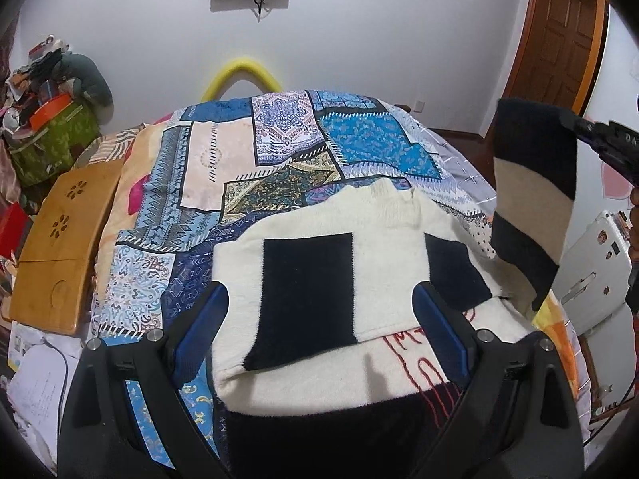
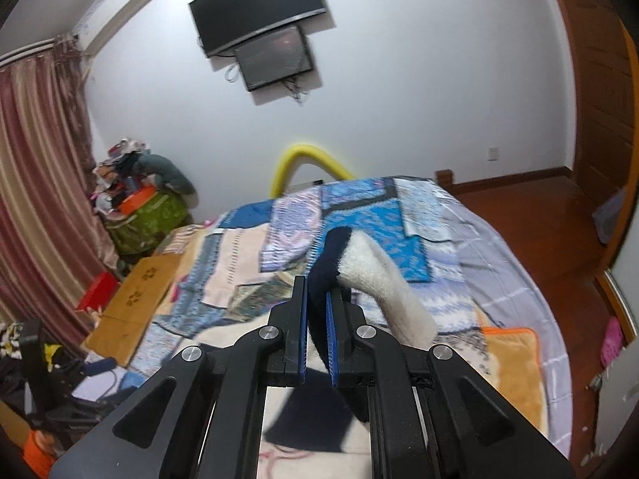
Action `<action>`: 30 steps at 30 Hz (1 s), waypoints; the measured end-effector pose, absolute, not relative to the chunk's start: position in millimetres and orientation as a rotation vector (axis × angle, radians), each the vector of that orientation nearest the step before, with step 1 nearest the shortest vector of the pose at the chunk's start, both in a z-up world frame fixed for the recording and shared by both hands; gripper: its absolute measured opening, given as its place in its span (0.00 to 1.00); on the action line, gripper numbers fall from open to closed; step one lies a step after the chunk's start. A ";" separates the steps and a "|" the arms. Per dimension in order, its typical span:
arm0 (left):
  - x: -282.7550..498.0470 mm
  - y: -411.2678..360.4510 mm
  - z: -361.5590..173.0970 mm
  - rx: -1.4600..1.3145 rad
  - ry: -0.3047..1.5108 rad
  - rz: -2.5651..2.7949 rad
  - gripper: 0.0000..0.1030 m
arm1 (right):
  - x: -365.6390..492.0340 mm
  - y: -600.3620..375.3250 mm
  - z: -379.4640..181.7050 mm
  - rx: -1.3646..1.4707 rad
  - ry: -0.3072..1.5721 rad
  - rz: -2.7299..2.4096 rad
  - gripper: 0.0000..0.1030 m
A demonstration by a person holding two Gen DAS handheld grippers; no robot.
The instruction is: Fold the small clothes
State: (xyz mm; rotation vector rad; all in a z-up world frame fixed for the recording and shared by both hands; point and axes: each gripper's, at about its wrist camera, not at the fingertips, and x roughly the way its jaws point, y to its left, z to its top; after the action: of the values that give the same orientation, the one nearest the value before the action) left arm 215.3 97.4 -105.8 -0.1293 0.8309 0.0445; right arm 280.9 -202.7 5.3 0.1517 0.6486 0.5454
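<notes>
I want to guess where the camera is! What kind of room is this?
Most likely a bedroom at home. A bed with a patchwork cover fills the middle, a TV hangs on the wall, and striped curtains hang at one side.

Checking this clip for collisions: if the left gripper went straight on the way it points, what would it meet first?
Probably the cream sweater lying on the bed, at its black patch, seen between the open left gripper fingers; depth is unclear.
</notes>
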 end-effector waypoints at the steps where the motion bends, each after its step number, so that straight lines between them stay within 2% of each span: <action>1: 214.1 98.8 -105.1 -0.133 0.829 0.045 0.91 | 280.1 -195.3 5.4 0.148 0.648 0.558 0.07; 8: 208.1 108.4 -107.0 -0.156 0.828 0.046 0.91 | 278.0 -147.4 -19.2 0.108 0.716 0.632 0.07; 16: 203.1 119.0 -110.4 -0.173 0.834 0.058 0.91 | 270.3 -93.8 -70.8 0.061 0.886 0.728 0.07; 30: 202.0 135.3 -122.4 -0.235 0.865 0.079 0.91 | 244.0 -46.5 -133.4 -0.074 1.078 0.809 0.11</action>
State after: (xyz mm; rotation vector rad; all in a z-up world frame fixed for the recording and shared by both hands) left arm 202.0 135.3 -122.4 -0.2350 0.8651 0.0789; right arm 244.0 -46.5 -133.4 -0.0739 1.0784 0.8095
